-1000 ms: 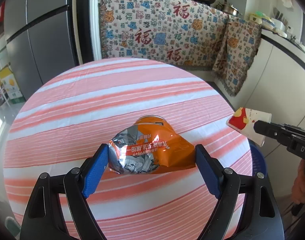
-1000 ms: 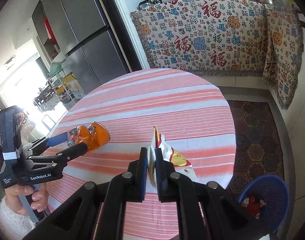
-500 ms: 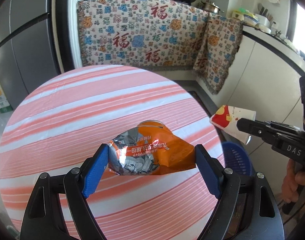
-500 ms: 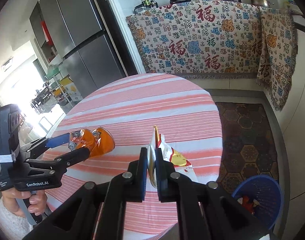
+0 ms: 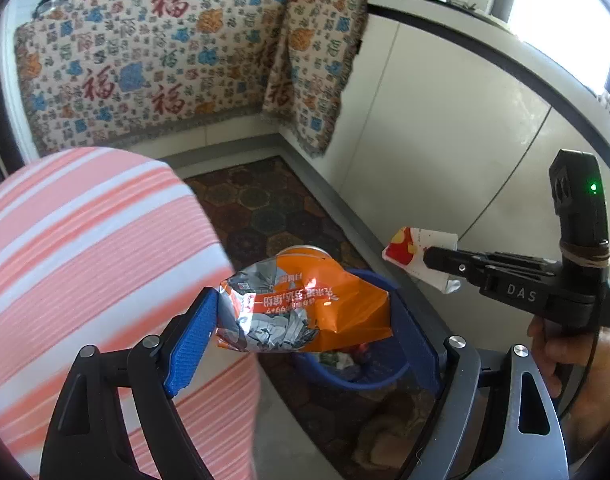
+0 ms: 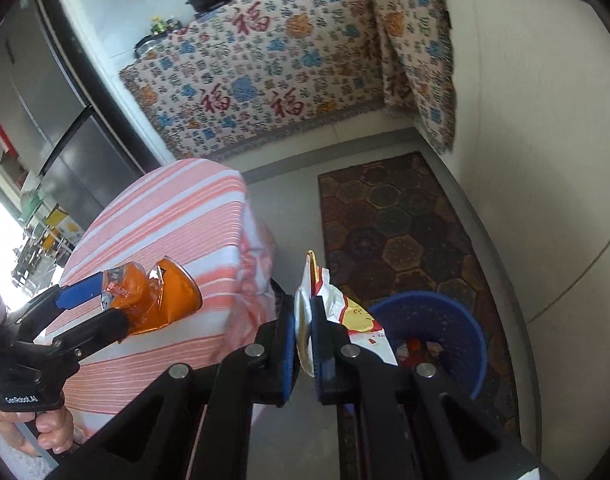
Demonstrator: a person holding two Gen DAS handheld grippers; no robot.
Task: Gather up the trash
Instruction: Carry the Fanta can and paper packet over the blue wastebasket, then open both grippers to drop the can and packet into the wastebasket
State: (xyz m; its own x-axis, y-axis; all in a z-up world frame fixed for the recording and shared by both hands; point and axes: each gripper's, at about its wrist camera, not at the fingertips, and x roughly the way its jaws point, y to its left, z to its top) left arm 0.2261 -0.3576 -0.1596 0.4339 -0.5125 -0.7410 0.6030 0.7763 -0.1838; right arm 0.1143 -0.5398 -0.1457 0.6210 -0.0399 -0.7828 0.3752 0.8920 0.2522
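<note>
My left gripper (image 5: 305, 328) is shut on an orange and silver snack bag (image 5: 305, 312), held in the air past the table edge, over the near rim of the blue trash basket (image 5: 345, 372). It also shows in the right wrist view (image 6: 153, 300). My right gripper (image 6: 305, 332) is shut on a white and red paper wrapper (image 6: 345, 312), held just left of the blue basket (image 6: 445, 320), which holds some trash. The wrapper also shows in the left wrist view (image 5: 413, 252), above the basket's far right side.
The round table with the pink striped cloth (image 5: 85, 260) is on the left. A patterned rug (image 6: 405, 220) lies under the basket. White cabinets (image 5: 445, 140) stand on the right, and a patterned cloth (image 5: 145, 60) covers the back counter. A fridge (image 6: 45, 100) stands at far left.
Both grippers have swung right, off the table toward the blue basket, each keeping its trash. The snack bag now hangs over the basket's rim instead of over the tablecloth.
</note>
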